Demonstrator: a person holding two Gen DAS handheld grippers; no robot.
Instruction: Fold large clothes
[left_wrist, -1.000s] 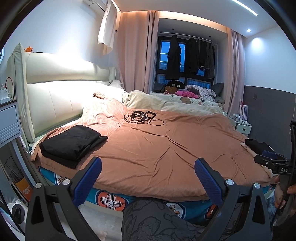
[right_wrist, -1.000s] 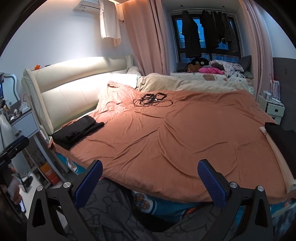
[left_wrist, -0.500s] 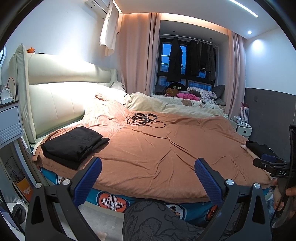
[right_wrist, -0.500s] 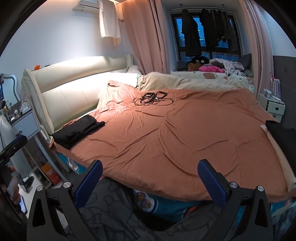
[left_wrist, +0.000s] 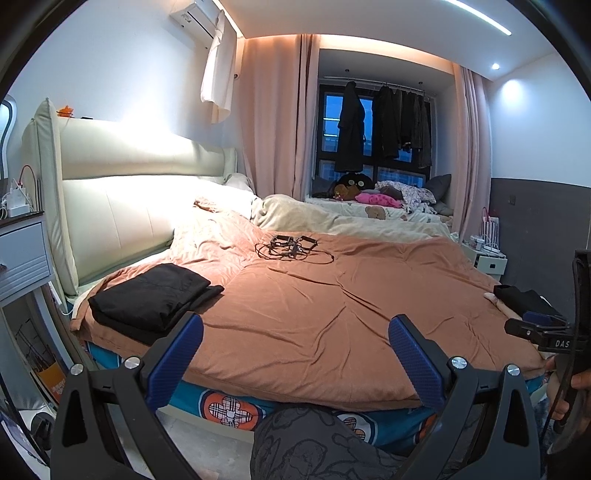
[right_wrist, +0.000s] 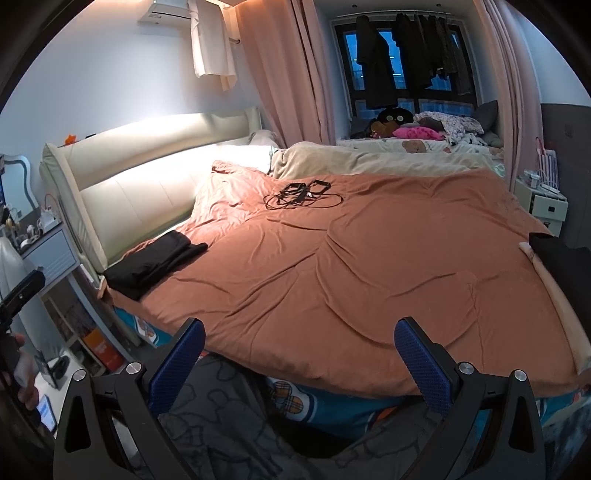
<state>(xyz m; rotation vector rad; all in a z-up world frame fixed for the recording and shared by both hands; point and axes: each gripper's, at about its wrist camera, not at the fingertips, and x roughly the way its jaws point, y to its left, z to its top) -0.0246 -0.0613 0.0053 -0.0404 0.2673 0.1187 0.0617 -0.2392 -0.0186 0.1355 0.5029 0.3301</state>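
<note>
A folded black garment (left_wrist: 151, 295) lies on the near left corner of the bed's orange cover (left_wrist: 332, 306); it also shows in the right wrist view (right_wrist: 155, 262). Another black garment (left_wrist: 524, 299) lies at the bed's right edge, also in the right wrist view (right_wrist: 565, 262). My left gripper (left_wrist: 295, 350) is open and empty, held in front of the bed's near edge. My right gripper (right_wrist: 299, 354) is open and empty, also short of the near edge. Neither touches any cloth.
A tangle of black cables and chargers (left_wrist: 291, 247) lies mid-bed toward the back. A bedside cabinet (left_wrist: 22, 254) stands left, a white nightstand (left_wrist: 487, 258) right. Dark clothes (left_wrist: 384, 125) hang at the window. My patterned trouser leg (left_wrist: 317, 443) is below the grippers.
Both views have shifted slightly, tilting upward and nearer to the bed. Both grippers stay open and empty. Nothing on the bed has moved.
</note>
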